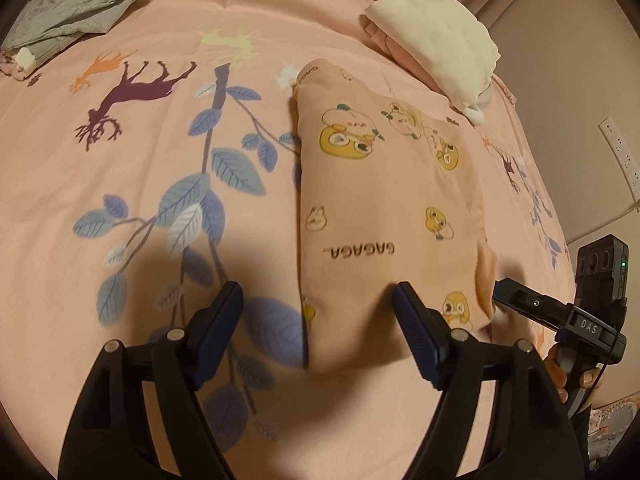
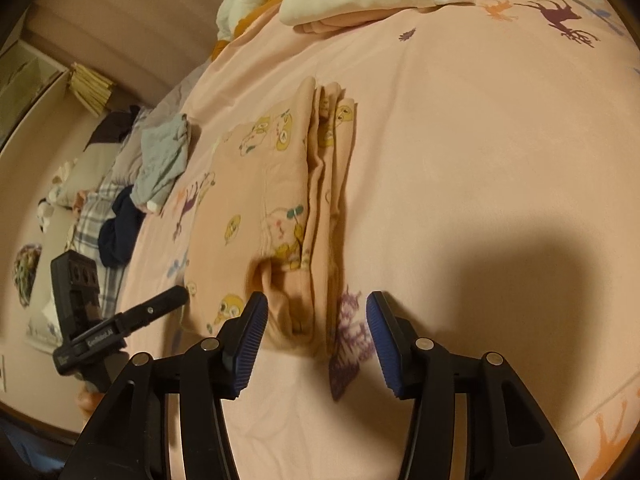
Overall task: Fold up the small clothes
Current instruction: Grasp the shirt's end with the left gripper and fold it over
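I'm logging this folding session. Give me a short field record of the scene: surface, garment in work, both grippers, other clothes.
surface: pink bedsheet with deer and leaf prints
garment in work: peach cartoon-print garment, folded into a long strip, lying flat
left gripper: open, at the strip's near end, holding nothing
right gripper: open, at the strip's near end, holding nothing
other clothes: cream folded stack, grey garment

Pink bedsheet [image 1: 160,200] with deer and leaf prints, beige wall [image 1: 560,80] with a white socket strip [image 1: 622,156].
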{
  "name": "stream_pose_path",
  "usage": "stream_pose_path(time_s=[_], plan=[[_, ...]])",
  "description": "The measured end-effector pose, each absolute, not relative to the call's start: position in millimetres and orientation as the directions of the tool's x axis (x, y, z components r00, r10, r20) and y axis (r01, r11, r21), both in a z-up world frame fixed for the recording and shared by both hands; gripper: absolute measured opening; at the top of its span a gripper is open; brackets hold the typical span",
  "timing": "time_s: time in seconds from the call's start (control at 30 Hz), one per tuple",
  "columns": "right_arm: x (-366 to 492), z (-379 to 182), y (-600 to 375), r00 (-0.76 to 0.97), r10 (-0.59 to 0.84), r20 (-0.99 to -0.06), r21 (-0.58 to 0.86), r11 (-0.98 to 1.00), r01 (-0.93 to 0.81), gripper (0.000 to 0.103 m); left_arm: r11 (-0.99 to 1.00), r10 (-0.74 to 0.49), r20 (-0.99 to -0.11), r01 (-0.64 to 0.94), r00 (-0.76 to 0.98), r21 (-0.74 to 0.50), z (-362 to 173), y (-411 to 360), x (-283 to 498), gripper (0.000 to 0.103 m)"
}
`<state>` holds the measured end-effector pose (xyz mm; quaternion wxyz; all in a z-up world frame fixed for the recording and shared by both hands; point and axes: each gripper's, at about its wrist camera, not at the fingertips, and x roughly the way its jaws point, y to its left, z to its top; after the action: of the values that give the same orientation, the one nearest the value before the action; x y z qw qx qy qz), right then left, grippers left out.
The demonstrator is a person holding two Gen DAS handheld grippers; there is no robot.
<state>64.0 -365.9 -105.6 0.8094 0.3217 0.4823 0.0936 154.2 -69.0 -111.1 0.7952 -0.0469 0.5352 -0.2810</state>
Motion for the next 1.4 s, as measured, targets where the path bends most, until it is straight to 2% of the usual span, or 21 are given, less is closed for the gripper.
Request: stream_pose_path(time_s=[0.6, 0.77, 1.33, 1.4], plan=[[95, -110, -374, 0.543, 0.502, -0.673, 0.666, 0.731, 0.150, 0.052, 0.815, -0.533, -0.807, 0.410, 0.254, -0.409, -116, -93, 187, 0.078], [88, -104, -391, 0.575, 0.466, -0.673, 0.660, 0.729, 0.182, 0.052, 0.811, -0.538, -0.805, 0.413, 0.249, -0.414, -118, -96, 191, 0.078], [133, -124, -381, 0.561, 0.561, -0.609, 0.749, 0.639, 0.175, 0.052, 0.784, -0.575, -0.787, 0.424, 0.224, -0.453, -121, -117, 207, 0.078], [135, -125, -380, 0.563, 0.566, -0.602, 0.756, 0.632, 0.173, 0.052, 0.785, -0.570, -0.790, 0.430, 0.224, -0.445, -121, -123, 209, 0.081]])
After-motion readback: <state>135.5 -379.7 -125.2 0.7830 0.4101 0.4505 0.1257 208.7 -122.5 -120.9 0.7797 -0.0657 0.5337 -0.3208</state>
